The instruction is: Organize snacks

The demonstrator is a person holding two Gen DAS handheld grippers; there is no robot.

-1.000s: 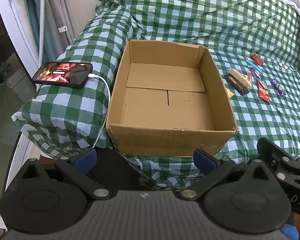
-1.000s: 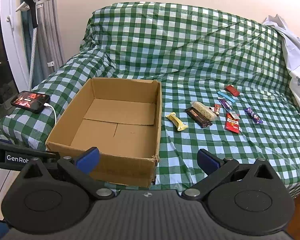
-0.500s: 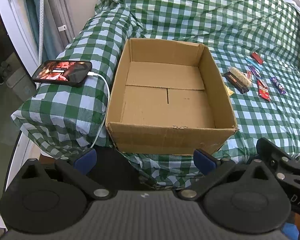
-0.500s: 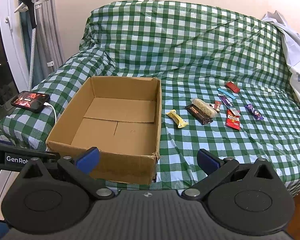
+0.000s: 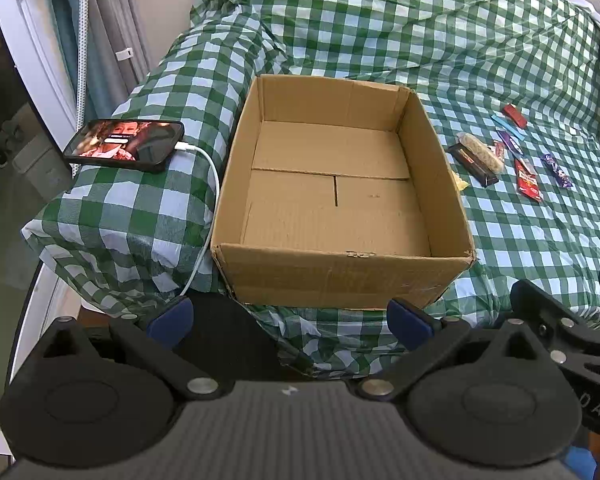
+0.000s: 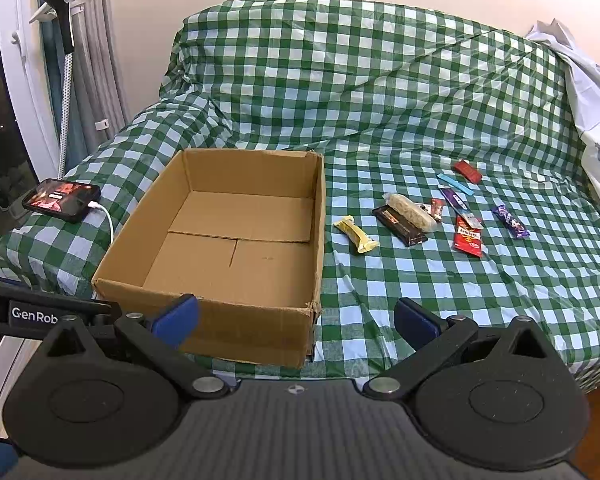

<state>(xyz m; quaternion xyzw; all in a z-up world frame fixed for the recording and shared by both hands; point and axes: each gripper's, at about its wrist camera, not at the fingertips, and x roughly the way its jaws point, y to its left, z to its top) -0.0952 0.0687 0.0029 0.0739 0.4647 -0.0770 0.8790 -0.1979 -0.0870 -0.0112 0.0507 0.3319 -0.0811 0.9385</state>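
- We see a bed (image 6: pixel 380 92) under a green-and-white checked cover.
- An open cardboard box (image 6: pixel 236 240) rests near its six o'clock edge.
- At the box's nine o'clock lies a phone (image 6: pixel 62 199), screen lit, with a white cable (image 6: pixel 107 218) plugged in.
- At its three o'clock lie scattered snacks: a yellow bar (image 6: pixel 356 234), a dark bar (image 6: pixel 405 226), a red packet (image 6: pixel 468 237), a purple wrapper (image 6: pixel 511 222).

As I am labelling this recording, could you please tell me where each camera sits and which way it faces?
Left wrist: mounted on the left gripper, looking forward and down into the empty brown cardboard box; its own blue-tipped fingers show, plus part of the right gripper at the right edge.
Right wrist: mounted on the right gripper, facing the green checked bedcover and the snack wrappers; its own fingers and the left gripper's arm at left show.
Shared: box, black phone, red snack packet.
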